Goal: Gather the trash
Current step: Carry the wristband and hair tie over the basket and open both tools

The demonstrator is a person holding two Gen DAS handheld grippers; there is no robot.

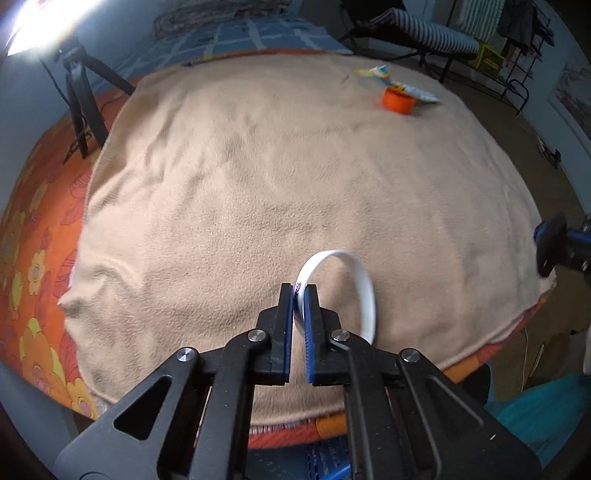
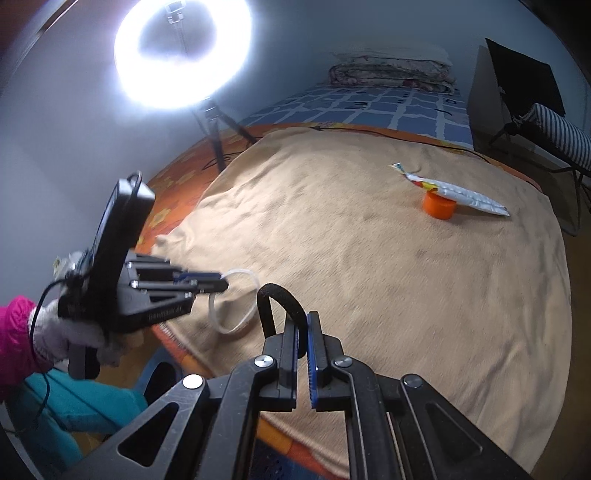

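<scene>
My left gripper [image 1: 300, 291] is shut on a white plastic ring [image 1: 364, 288] and holds it above the near edge of a beige blanket [image 1: 258, 184]; both also show in the right wrist view, gripper [image 2: 221, 280] and ring [image 2: 236, 325]. My right gripper [image 2: 303, 321] is shut on a black foam loop [image 2: 277, 295] near the blanket's front edge. An orange cap [image 1: 398, 100] and a crumpled foil wrapper [image 1: 384, 75] lie at the far right of the blanket; the cap [image 2: 439, 206] and wrapper [image 2: 461, 194] show in the right wrist view too.
The blanket lies on an orange flowered bed cover [image 1: 33, 258]. A ring light [image 2: 183, 51] on a tripod [image 1: 79, 107] stands at the left. A striped folding chair [image 1: 424, 31] stands behind. A blue perforated basket [image 1: 325, 458] shows below the left gripper.
</scene>
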